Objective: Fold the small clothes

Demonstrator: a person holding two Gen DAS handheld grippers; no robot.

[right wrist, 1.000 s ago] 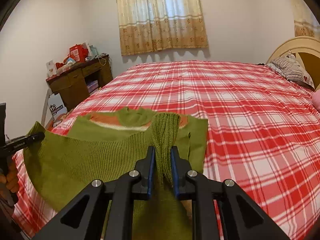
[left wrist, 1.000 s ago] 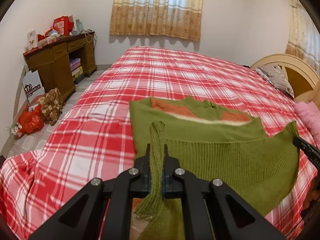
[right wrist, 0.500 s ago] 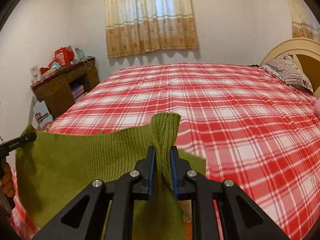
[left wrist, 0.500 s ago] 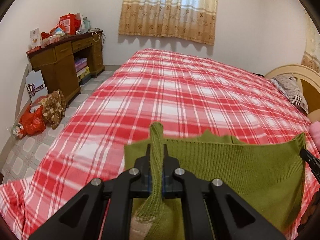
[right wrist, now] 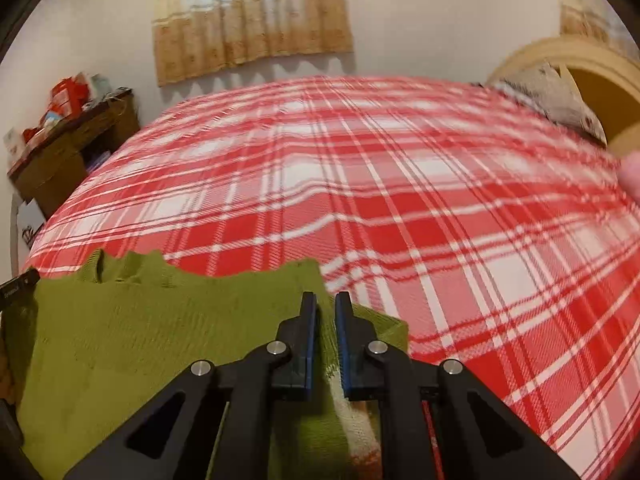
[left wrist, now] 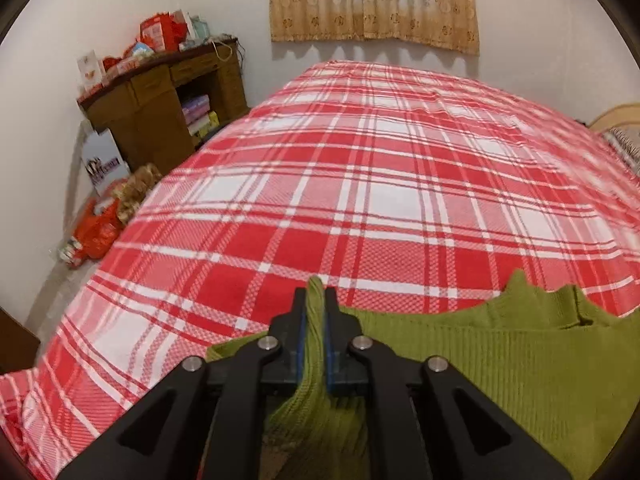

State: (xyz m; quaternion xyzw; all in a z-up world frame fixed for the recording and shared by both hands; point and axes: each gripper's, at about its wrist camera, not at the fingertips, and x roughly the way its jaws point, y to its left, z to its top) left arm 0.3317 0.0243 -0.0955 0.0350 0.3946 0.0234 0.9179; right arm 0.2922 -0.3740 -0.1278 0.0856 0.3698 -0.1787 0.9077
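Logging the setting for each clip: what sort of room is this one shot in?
Most likely a home bedroom. A large bed with a red plaid cover fills both views, a curved headboard with a pillow sits at its far end, and a cluttered wooden desk stands by a curtained window.

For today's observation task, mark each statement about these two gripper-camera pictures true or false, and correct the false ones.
1. The left gripper is clamped on a fold of the green sweater. True.
2. The bed cover is plain blue. False: it is a red and white plaid.
3. A wooden desk with boxes piled on top stands against the wall beside the bed. True.
4. The window has no curtain. False: a beige patterned curtain hangs across it.
5. The sweater lies at the far end of the bed, by the wall. False: it is at the near end, right at the grippers.
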